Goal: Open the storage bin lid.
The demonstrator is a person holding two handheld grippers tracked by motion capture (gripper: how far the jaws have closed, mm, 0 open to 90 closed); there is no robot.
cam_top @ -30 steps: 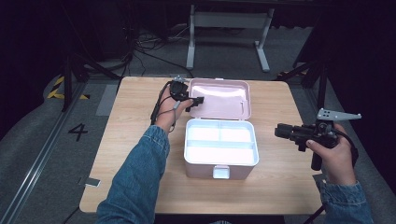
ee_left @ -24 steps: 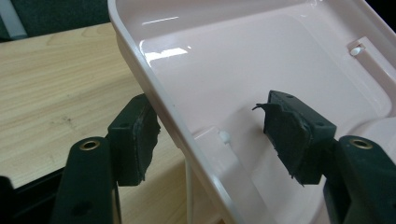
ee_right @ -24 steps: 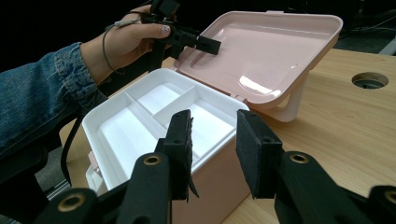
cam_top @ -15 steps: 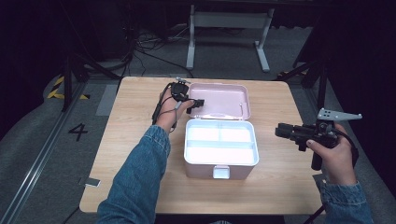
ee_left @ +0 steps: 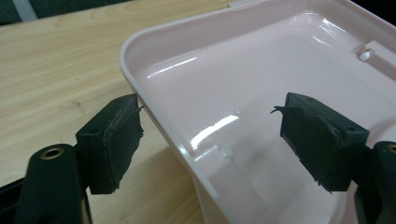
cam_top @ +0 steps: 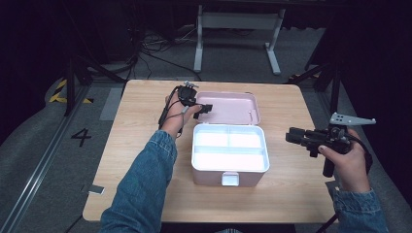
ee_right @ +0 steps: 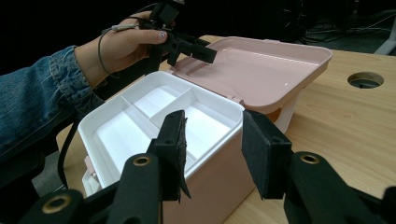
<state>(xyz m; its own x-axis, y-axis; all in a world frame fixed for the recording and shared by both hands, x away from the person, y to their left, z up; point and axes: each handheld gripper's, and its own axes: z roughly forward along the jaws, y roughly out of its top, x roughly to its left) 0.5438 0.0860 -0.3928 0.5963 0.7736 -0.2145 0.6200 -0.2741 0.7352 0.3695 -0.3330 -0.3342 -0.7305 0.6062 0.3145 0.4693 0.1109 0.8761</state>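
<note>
Pink plastic box (cam_top: pixel 230 158) with white divided tray (cam_top: pixel 230 146) sits mid-table, toward near edge; hinged pink lid (cam_top: pixel 232 107) lies flat behind. Right gripper (cam_top: pixel 291 137) off box's right side, jaws just widening, empty. Left gripper (cam_top: pixel 208 108) at lid's left rim, jaws just spreading, rim between pads untouched; back straight off. Pale wooden table (cam_top: pixel 141 126); beyond far edge, grey floor, cables, white metal stand (cam_top: pixel 238 26).

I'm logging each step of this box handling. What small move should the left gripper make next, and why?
Probably draw the left gripper back off the lid's rim. Its jaws have just been opening and now straddle that rim without pressing it. The lid lies fully open behind the pink box, whose white tray is bare, so the opening looks done. The right gripper waits open, apart from the box.
</note>
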